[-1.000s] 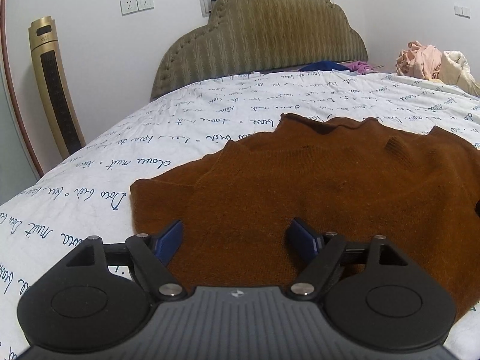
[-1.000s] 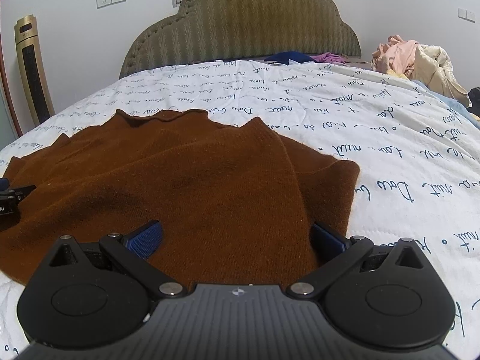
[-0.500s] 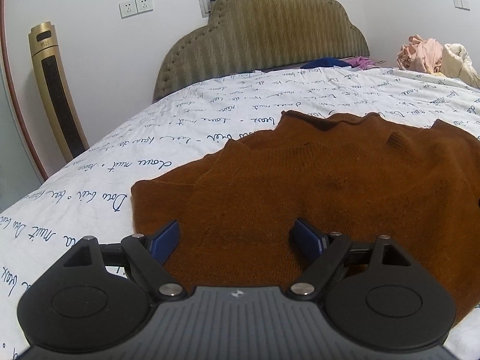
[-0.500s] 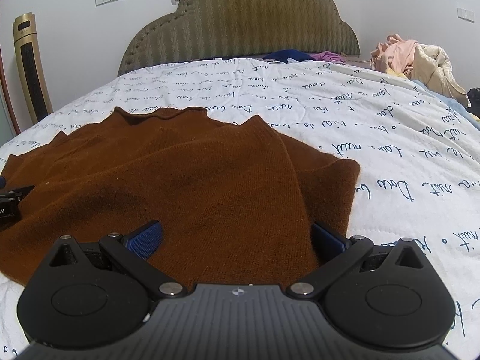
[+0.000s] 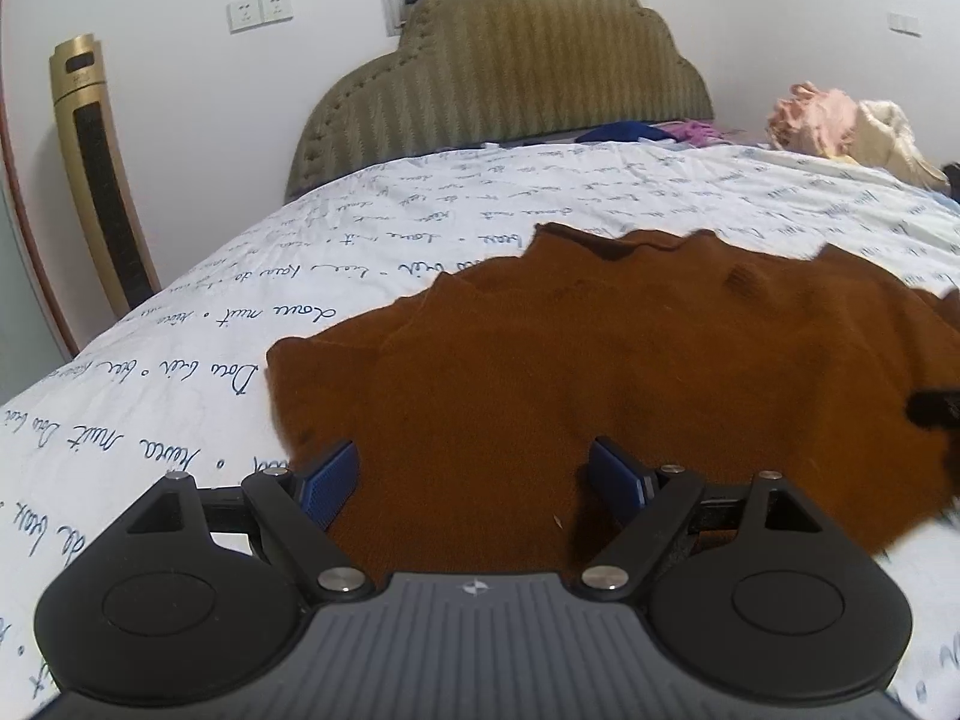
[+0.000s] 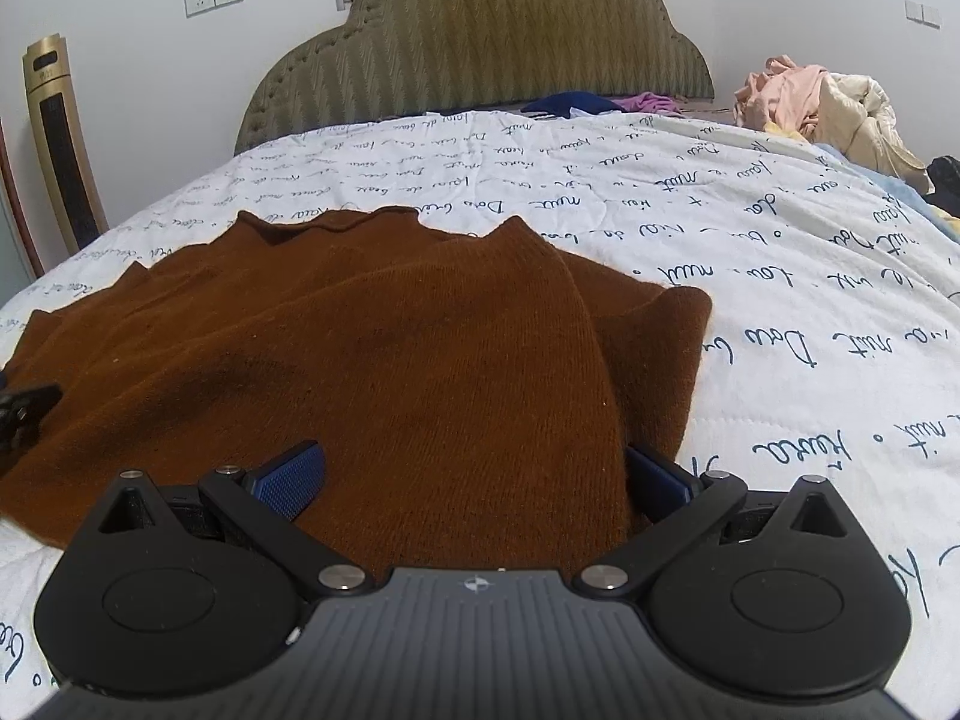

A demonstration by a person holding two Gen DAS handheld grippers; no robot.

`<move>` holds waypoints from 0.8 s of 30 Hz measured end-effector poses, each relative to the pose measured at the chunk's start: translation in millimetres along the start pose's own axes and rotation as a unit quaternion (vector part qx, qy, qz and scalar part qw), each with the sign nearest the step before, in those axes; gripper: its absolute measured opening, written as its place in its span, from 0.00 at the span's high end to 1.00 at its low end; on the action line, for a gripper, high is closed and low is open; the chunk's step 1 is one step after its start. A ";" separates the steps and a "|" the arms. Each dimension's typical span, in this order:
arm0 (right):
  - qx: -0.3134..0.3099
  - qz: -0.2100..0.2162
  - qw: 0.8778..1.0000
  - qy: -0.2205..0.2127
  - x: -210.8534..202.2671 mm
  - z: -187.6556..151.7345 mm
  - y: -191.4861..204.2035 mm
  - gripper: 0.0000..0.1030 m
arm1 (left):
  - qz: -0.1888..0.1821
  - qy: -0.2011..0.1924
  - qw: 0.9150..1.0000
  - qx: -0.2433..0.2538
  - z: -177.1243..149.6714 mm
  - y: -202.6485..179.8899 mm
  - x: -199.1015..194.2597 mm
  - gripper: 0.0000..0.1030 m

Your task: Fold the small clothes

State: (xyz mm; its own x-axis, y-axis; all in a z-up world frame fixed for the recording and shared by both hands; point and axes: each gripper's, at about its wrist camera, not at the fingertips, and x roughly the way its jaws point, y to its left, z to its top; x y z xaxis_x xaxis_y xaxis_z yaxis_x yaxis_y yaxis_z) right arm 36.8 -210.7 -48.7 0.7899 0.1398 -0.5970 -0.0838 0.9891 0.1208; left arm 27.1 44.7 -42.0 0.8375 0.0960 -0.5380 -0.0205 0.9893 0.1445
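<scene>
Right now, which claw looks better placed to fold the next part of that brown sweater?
The right claw, probably. Its open jaws straddle the brown sweater by the flap already folded in at its side edge. The left claw, jaws just opening, nothing pinched, sits over flat cloth near the other edge.

Sweater: plain rust-brown knit. Bedspread: white, quilted, printed with dark blue handwritten script. Headboard: olive-tan with chevron stripes. Tower fan: gold with a black centre panel. Both tongs: black bodies, blue pads. Clothes pile: pink and cream.
</scene>
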 end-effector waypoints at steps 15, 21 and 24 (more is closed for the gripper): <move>-0.020 -0.019 1.000 -0.004 -1.6 -2.8 6.9 0.00 | 0.007 0.015 1.000 0.003 -11.3 -4.3 4.5 0.00; -0.021 -0.022 1.000 -0.005 -4.1 -4.1 8.5 0.00 | 0.009 0.014 1.000 0.006 -11.2 -4.6 4.3 0.00; -0.022 -0.022 0.999 -0.005 -6.0 -5.3 8.7 0.00 | 0.010 0.014 1.000 0.006 -11.0 -5.1 4.2 0.00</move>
State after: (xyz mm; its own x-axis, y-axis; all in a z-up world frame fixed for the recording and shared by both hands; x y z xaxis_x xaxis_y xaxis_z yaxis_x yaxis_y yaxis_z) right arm 28.2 -202.7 -48.3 0.7996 0.0950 -0.5930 -0.0745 0.9955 0.0591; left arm 24.7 41.3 -54.1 0.8218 0.1195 -0.5572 -0.0306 0.9856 0.1662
